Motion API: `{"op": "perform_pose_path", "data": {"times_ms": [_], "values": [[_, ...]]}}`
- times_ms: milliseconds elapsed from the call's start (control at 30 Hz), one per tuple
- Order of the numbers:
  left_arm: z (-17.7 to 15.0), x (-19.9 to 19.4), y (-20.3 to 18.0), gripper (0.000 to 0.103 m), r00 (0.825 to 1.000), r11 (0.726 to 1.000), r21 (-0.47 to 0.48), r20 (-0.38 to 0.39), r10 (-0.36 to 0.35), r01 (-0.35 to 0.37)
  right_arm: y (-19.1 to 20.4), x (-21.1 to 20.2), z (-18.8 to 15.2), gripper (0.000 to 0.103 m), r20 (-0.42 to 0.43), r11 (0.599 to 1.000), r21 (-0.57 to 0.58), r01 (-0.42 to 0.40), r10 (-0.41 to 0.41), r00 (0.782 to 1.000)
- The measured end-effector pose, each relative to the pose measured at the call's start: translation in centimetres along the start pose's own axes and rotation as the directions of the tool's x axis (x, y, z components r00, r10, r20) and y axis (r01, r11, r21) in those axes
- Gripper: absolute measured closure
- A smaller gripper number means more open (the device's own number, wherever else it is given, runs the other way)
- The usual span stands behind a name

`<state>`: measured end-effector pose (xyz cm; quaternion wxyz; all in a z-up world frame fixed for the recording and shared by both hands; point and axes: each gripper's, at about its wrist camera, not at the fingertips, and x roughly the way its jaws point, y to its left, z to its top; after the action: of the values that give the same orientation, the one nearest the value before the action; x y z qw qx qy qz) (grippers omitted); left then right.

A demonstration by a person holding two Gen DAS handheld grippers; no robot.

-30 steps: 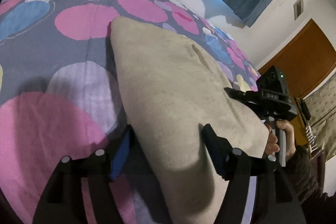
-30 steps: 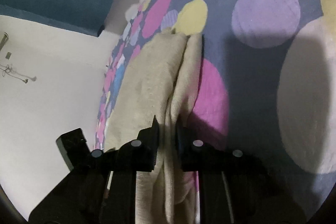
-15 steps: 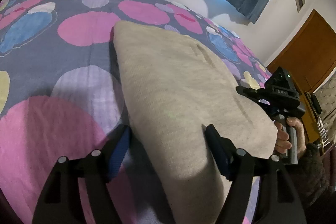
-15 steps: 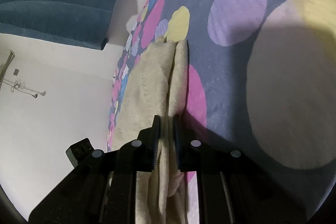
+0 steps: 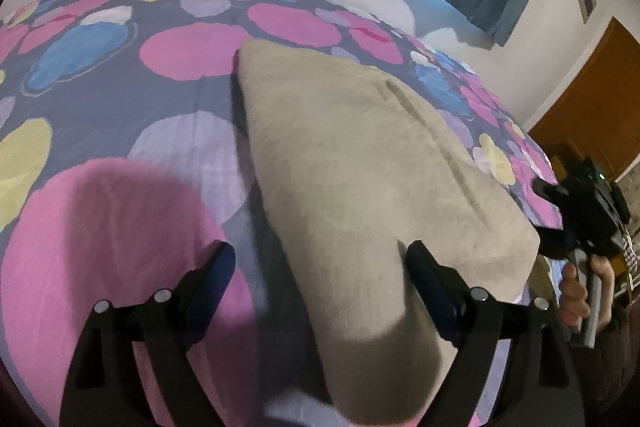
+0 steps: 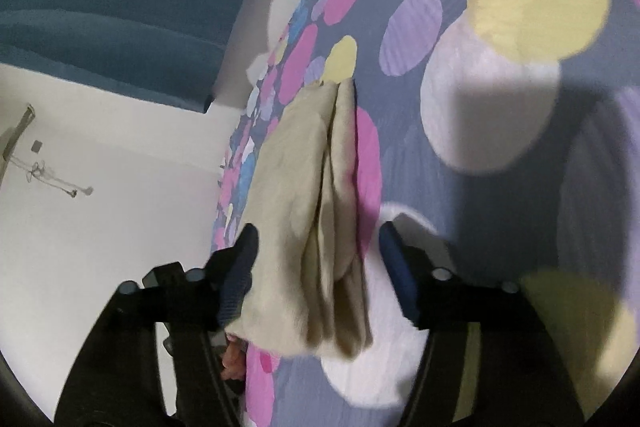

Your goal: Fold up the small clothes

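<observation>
Now folded beige cloth (image 5: 360, 195) flat on dotted bed (image 5: 100, 115), left tool (image 5: 320, 259) just widened, straddling near edge, right tool (image 6: 316, 239) just released, cloth loose between pads.

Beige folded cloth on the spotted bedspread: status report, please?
Left gripper open, right gripper just opened. Beige folded cloth released, flat on spotted bedspread. Nothing in the way.

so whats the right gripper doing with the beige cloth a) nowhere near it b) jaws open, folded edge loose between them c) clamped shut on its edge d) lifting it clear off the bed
b: the right gripper has just been opening, and the beige cloth lies on the bedspread with its folded edge unpinched between the fingers.
</observation>
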<state>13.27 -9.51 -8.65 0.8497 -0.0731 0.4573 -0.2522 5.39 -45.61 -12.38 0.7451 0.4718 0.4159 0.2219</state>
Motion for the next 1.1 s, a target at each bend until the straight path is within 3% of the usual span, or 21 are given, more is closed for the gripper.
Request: {"op": "perform_pose_path", "data": {"times_ms": [200, 300, 400, 533, 767, 1100], "values": [[-1.8, -2.1, -0.7, 0.016, 0.997, 0.996, -0.037, 0.013, 0.078, -0.077, 1.8, -1.0, -3.5, 0.030, 0.010, 0.990, -0.084, 0.109, -0.109, 0.994], [-2.8, -3.6, -1.7, 0.016, 0.990, 0.990, -0.028, 0.033, 0.140, -0.140, 2.8, -1.7, -5.2, 0.028, 0.036, 0.971, -0.137, 0.197, -0.194, 0.980], [-3.8, -5.3, -3.3, 0.016, 0.970, 0.972, 0.024, 0.075, 0.231, -0.233, 3.9, -1.9, -6.8, 0.027, 0.062, 0.932, -0.185, 0.313, -0.307, 0.950], [-4.6, -7.3, -4.9, 0.016, 0.956, 0.958, 0.071, 0.121, 0.269, -0.278, 5.7, -1.8, -8.8, 0.024, 0.115, 0.859, -0.269, 0.436, -0.421, 0.900], [-5.5, -10.3, -5.2, 0.016, 0.921, 0.938, 0.008, 0.189, 0.340, -0.348, 9.4, -1.9, -11.1, 0.017, 0.218, 0.767, -0.368, 0.526, -0.479, 0.850], [-5.6, -12.1, -6.0, 0.016, 0.914, 0.934, -0.002, 0.205, 0.350, -0.357, 12.1, -2.4, -12.9, 0.014, 0.250, 0.738, -0.418, 0.529, -0.466, 0.849]]}}
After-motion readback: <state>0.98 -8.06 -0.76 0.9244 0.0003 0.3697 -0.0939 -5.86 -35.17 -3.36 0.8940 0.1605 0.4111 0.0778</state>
